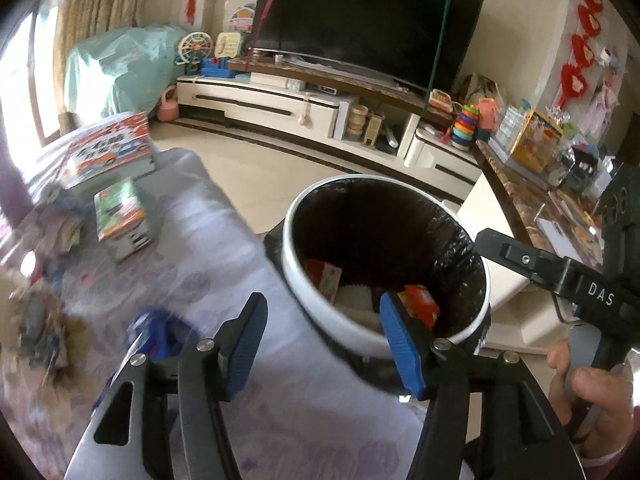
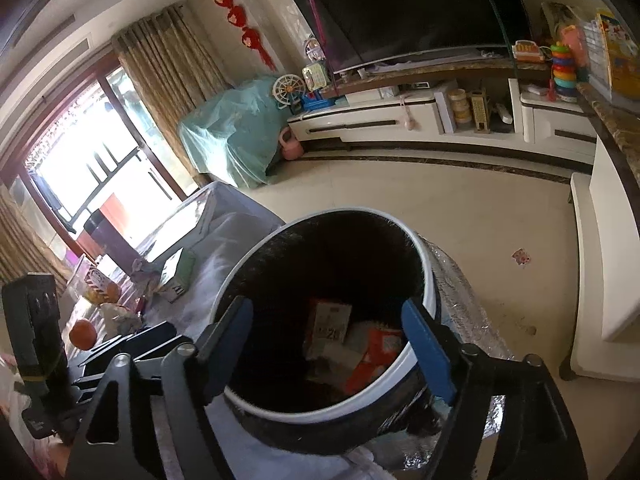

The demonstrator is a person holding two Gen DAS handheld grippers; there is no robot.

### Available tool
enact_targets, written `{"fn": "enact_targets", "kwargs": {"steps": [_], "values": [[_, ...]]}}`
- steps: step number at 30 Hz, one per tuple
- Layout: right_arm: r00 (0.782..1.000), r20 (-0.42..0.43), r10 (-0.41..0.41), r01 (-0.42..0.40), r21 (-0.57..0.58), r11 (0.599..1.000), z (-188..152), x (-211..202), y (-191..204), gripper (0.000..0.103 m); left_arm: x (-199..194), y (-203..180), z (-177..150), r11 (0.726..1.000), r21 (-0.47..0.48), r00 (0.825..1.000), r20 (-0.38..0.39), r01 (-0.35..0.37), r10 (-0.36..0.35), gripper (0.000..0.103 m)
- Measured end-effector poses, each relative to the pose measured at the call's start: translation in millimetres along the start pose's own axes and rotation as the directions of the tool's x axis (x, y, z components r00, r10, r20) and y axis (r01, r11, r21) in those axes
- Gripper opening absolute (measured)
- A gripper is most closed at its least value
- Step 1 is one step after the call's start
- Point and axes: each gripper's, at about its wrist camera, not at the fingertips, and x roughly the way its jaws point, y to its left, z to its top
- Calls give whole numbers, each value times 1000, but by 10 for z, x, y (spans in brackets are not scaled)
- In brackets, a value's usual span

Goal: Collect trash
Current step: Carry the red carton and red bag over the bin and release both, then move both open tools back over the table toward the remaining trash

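Both claws are hanging near the trash bin point(image 2: 320, 320), a round white bin with a black bag inside it, standing on the floor just beside the couch point(image 1: 208, 240). The right claw point(image 2: 328, 344) is sitting right over the bin's mouth with its two blue pads spread wide apart and nothing between them, so it is let go and empty. Down in the bin some trash is already lying: a small box point(image 2: 330, 322) and an orange wrapper point(image 2: 376, 354). The left claw point(image 1: 324, 344) is also standing open and empty, with one pad over the couch and the other over the bin's rim. I think the dropping is done and more trash is waiting. The leftover trash is sitting on the couch: a blue wrapper point(image 1: 154, 334) at about nine o'clock from the left claw, very near it, and a crumpled pile point(image 1: 44, 320) farther out the same way. A green box point(image 1: 122, 220) is lying at about eleven o'clock, its long side pointing away from the claw. The left hand looks much nearer to all of this than the right, so I guess it should swing toward nine o'clock and take the blue wrapper first.
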Motion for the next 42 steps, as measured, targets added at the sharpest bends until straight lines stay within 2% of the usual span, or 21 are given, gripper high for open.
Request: {"fn": "enact_targets", "kwargs": {"steps": [8, 15, 23, 33, 42], "values": [[999, 9, 36, -36, -29, 999, -221, -81, 287, 84, -459, 312, -386, 997, -74, 1000, 31, 5, -3, 59], [996, -15, 84, -85, -65, 994, -432, -74, 619, 87, -906, 639, -741, 988, -149, 998, 55, -28, 37, 59], [988, -79, 136, -143, -93, 985, -713, 45, 996, 88, -1306, 1032, -1036, 964, -254, 994, 60, -73, 91, 60], [975, -129, 178, -194, -118, 974, -932, 184, 1359, 88, -1475, 1333, -1234, 938, -317, 987, 33, -139, 158, 61], [968, -149, 200, -217, -108, 970, -1011, 320, 1561, 88, -1417, 1528, -1191, 937, -307, 985, 2, -165, 174, 61]]}}
